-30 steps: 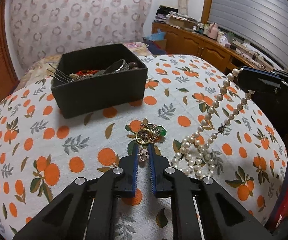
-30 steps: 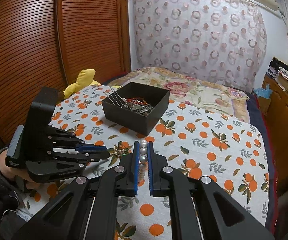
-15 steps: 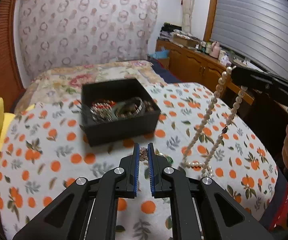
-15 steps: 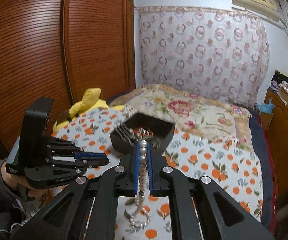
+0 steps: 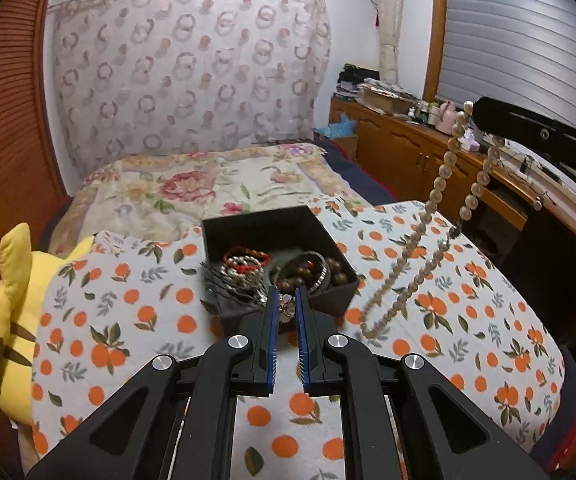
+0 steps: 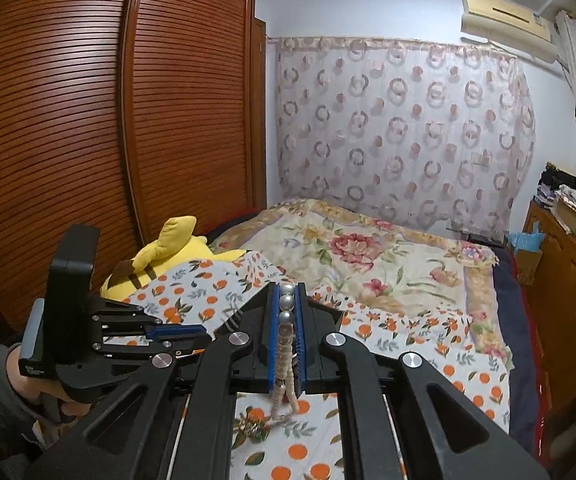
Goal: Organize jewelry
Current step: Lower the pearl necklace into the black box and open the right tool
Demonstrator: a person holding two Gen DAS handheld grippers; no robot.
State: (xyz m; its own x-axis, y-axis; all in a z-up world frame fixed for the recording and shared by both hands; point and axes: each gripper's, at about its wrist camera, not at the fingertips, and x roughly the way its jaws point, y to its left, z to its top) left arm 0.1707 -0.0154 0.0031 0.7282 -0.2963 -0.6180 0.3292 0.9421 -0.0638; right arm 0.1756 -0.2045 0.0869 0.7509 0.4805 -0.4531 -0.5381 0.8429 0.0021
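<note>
My left gripper is shut on a small flower-shaped charm and holds it above the near wall of the black jewelry box, which holds bracelets, beads and hairpins. My right gripper is shut on a pearl necklace that hangs in two strands, its lower end near the orange-print cloth right of the box. Dangling jewelry with gold and green pieces shows low in the right wrist view. The left gripper also shows there.
A yellow plush toy lies at the cloth's left edge. A floral bedspread lies behind the box. A wooden cabinet with clutter stands at the right, a slatted wardrobe at the left.
Both grippers have risen. The left has lifted the jewelry cluster off the cloth toward the box. The right has raised the pearl necklace until it hangs nearly free.
</note>
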